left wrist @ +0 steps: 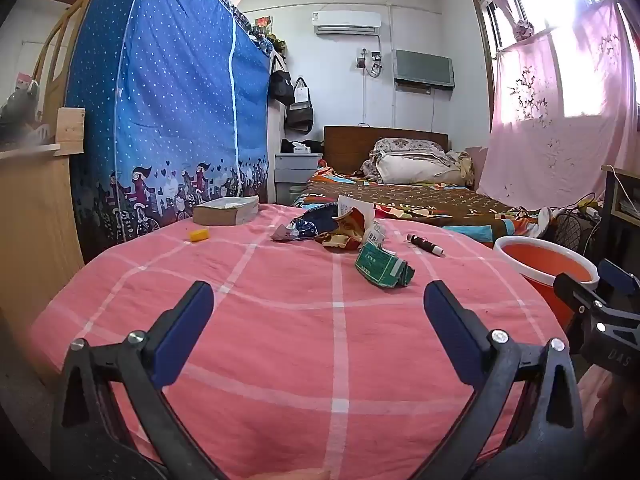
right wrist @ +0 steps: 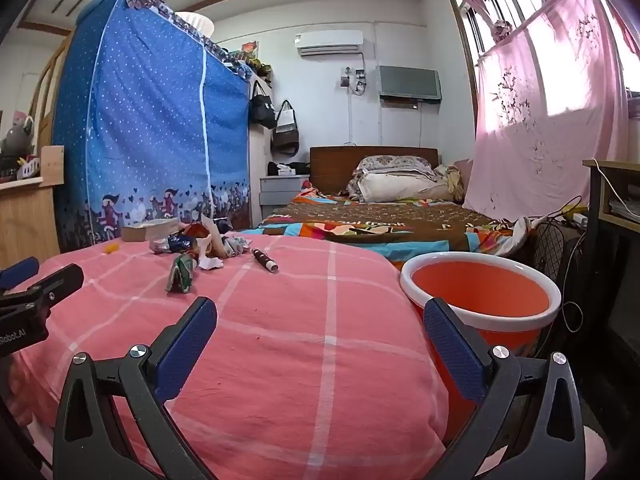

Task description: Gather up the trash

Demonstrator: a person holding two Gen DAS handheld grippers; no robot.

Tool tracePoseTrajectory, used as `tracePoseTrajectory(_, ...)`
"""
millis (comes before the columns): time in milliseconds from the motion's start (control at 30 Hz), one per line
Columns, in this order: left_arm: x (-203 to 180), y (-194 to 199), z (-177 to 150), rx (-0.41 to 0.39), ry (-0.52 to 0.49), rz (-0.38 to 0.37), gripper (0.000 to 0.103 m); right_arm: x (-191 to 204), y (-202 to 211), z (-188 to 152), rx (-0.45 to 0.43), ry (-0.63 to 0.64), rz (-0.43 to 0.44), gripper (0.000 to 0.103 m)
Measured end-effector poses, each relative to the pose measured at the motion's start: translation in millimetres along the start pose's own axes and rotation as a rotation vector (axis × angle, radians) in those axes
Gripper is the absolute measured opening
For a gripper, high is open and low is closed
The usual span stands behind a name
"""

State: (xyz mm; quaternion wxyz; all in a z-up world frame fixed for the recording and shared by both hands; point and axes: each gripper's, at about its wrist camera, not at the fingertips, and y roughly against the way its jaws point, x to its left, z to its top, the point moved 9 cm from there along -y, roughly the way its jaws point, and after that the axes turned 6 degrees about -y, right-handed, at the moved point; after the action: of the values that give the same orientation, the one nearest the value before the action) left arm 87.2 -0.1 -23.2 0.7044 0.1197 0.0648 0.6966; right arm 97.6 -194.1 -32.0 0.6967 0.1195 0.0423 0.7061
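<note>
Your left gripper (left wrist: 319, 304) hangs low over the near part of the pink checked cover (left wrist: 280, 360), its blue-padded fingers (left wrist: 182, 332) spread wide with nothing between them. Your right gripper (right wrist: 320, 320) sits beside it to the right, its fingers (right wrist: 186, 344) just as wide apart and holding nothing, one finger over the cover and the other in front of the orange bucket (right wrist: 480, 300). That bucket, with its white rim, stands just beside the cover's right edge, and from your left wrist view you see the right gripper's tip in front of it. Farther out on the cover, a crumpled green carton (left wrist: 382, 268) lies nearest to you, a little right of centre. Just beyond it sits a heap of torn wrappers and paper scraps (left wrist: 340, 228), touching one another. To the right of the heap lies a small dark spool (left wrist: 426, 245), apart from the carton. To the left, well apart from the heap, you have a small yellow piece (left wrist: 199, 235), and behind it a thick book (left wrist: 226, 211) lying flat near the far left edge. Past the cover stands a blue dotted wardrobe (left wrist: 172, 112) on the left and a bed with a brown blanket (left wrist: 420, 196) farther back.
</note>
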Motion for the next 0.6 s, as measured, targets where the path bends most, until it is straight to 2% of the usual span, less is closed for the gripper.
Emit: tracePoseTrajectory(600,1.3,1.2,1.6,-0.007,0.005,0.001,0.094,-0.5,-0.2,-1.5,-0.004,-0.010,0.002,0.103)
